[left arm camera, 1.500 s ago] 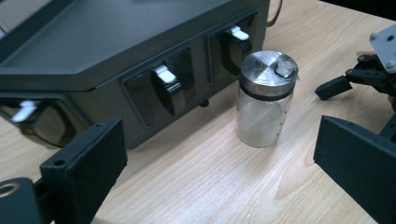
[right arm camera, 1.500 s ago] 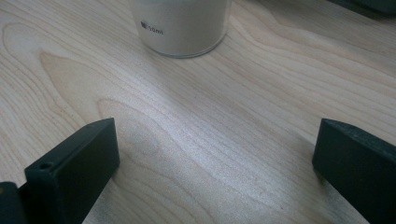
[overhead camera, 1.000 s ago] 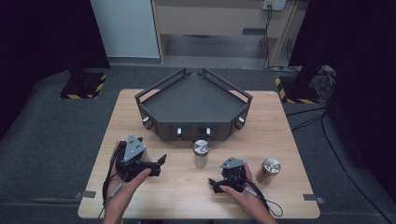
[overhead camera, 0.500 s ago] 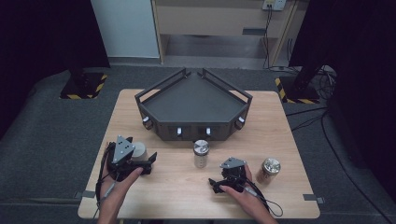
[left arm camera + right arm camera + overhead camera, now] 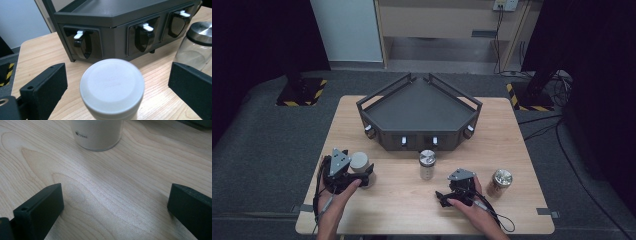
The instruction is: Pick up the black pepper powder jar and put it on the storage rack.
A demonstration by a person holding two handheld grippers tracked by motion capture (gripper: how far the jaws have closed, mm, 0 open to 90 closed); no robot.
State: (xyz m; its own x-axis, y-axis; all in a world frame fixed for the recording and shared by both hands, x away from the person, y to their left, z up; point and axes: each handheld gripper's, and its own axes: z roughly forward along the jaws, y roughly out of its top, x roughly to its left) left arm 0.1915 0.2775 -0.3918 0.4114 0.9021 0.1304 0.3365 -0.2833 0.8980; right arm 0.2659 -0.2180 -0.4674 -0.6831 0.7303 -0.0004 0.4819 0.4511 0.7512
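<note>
The left gripper (image 5: 112, 82) is spread around the white-lidded jar (image 5: 112, 87), not touching it, near the surface's (image 5: 412, 205) front-left. The right gripper (image 5: 115, 202) rests spread on bare wood.

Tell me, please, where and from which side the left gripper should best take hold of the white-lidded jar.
Probably on the jar's round body just under the white lid, closing from both sides level with the table. The white-lidded jar stands upright between the left gripper's open jaws, with gaps on both sides. Its straight wall suits flat pads; the lid's smooth top offers no hold.
</note>
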